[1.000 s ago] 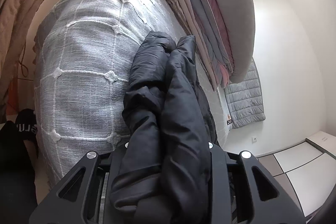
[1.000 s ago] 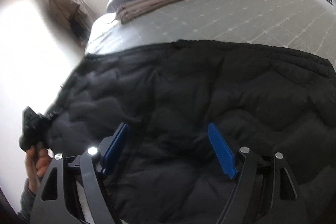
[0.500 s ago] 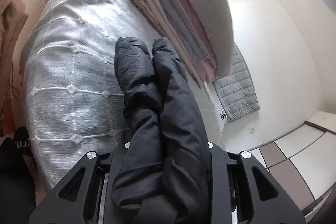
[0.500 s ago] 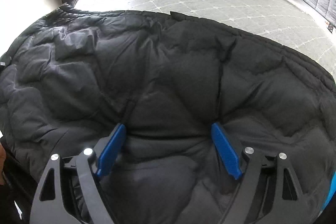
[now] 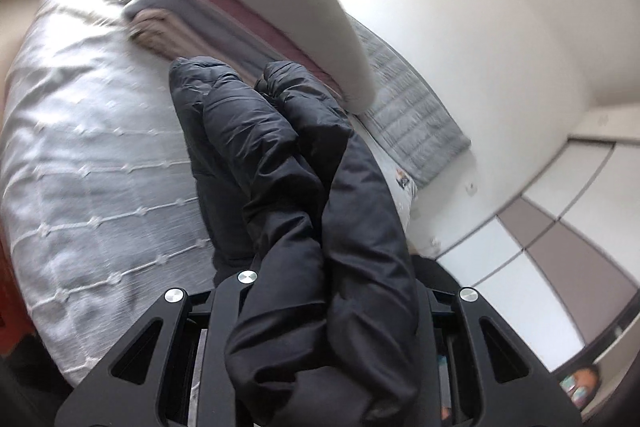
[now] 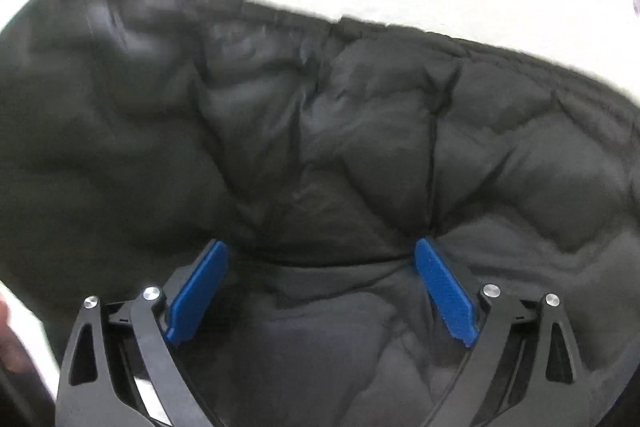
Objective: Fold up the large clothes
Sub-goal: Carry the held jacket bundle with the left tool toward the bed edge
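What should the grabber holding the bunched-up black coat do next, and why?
Probably carry the bunch across and lay it on the flat part of the black coat. The left hand-held gripper is clamped on a gathered piece, while the right hand-held gripper is opening over the coat spread on the bed.

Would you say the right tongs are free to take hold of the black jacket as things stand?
Probably yes: the right tongs are opening, with the black jacket bulging between them and nothing else in the way.

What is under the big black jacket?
The jacket lies on a bed with a pale grey checked cover, which shows past its far edge. The part of the bed right under the jacket is covered, so anything lying there cannot be seen.
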`<state>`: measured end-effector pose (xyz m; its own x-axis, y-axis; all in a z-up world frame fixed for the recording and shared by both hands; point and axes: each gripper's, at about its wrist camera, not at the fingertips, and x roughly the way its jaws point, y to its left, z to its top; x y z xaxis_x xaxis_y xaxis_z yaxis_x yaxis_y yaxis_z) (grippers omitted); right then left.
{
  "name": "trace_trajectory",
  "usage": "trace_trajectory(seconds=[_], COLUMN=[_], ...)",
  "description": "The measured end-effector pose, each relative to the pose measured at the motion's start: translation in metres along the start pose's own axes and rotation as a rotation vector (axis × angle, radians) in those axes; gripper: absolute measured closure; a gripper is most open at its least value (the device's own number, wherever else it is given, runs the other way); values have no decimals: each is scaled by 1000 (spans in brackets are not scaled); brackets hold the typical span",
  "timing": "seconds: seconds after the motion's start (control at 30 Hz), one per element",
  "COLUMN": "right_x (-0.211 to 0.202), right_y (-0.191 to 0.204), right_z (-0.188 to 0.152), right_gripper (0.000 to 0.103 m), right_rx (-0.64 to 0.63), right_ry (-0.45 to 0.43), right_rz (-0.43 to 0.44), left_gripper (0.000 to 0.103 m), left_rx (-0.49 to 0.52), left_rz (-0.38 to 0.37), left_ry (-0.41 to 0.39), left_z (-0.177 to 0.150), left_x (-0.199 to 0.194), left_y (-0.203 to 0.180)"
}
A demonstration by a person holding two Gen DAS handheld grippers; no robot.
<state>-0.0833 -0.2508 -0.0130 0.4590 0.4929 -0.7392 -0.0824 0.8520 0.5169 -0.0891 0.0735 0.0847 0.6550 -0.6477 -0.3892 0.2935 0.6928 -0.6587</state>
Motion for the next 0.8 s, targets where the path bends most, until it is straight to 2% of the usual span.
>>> trace_trajectory(seconds=[0.07, 0.17, 0.23, 0.27, 0.4, 0.53, 0.67, 0.8], right_x=[-28, -78, -108, -128, -163, -163, -144, -119], right_y=[-23, -65, -92, -112, -169, -216, -237, -259], right_z=[-2, -13, -25, -34, -71, -108, -125, -135], right_gripper=[11, 11, 11, 11, 11, 11, 11, 11], right_rx=[92, 193, 244, 278, 398, 522, 569, 637], right_ry=[-54, -166, -236, -280, -341, -335, -304, -281], right_rz=[125, 184, 169, 132, 46, 42, 44, 140], left_gripper=[79, 79, 79, 79, 79, 79, 79, 79], left_rx=[46, 124, 168, 191, 262, 304, 352, 435], left_rz=[1, 2, 2, 1, -13, -35, -52, -40], left_ry=[16, 44, 65, 79, 145, 226, 330, 455], left_z=[-2, -6, -11, -15, -32, -56, -90, -129], left_x=[6, 21, 30, 36, 66, 107, 160, 204], left_y=[-17, -48, -65, -75, -106, -130, -155, -176])
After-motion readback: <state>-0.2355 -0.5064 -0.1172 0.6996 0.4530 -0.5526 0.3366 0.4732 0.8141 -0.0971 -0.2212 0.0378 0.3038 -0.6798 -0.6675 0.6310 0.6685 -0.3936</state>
